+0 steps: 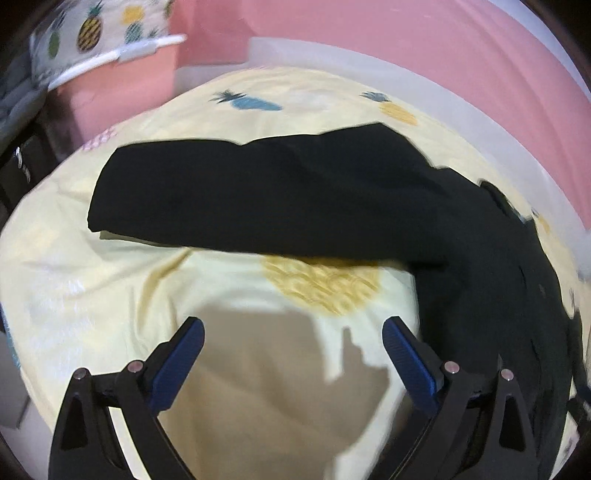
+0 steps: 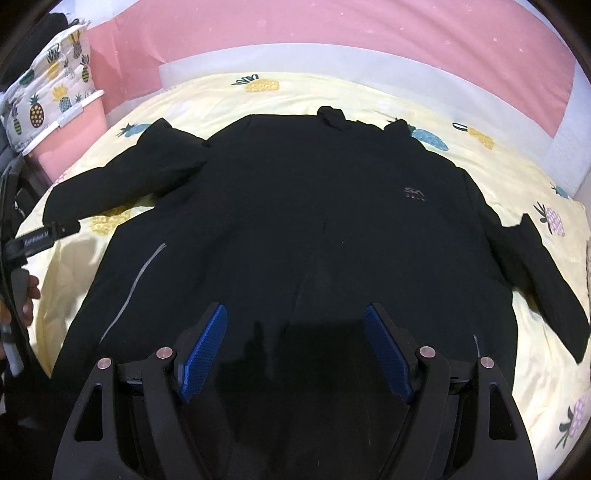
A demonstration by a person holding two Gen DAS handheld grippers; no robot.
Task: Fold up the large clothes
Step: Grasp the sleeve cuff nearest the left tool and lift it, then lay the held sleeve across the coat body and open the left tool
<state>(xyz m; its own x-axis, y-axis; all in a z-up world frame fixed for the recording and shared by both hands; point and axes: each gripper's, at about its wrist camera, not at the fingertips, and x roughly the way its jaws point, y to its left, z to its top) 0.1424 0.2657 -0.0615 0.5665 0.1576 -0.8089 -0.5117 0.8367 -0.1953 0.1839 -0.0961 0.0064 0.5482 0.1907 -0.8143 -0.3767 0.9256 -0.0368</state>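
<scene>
This is a bedroom: a bed [image 2: 517,369] with a pineapple sheet lies under the jaws, a pink wall [image 2: 332,29] beyond.

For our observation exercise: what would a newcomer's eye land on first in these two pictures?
First, the black jacket spread flat across the pale yellow pineapple-print bedsheet, sleeves out to both sides. Next, the pink wall behind the bed. Then the open blue-padded right gripper hovering over the jacket's hem.
</scene>
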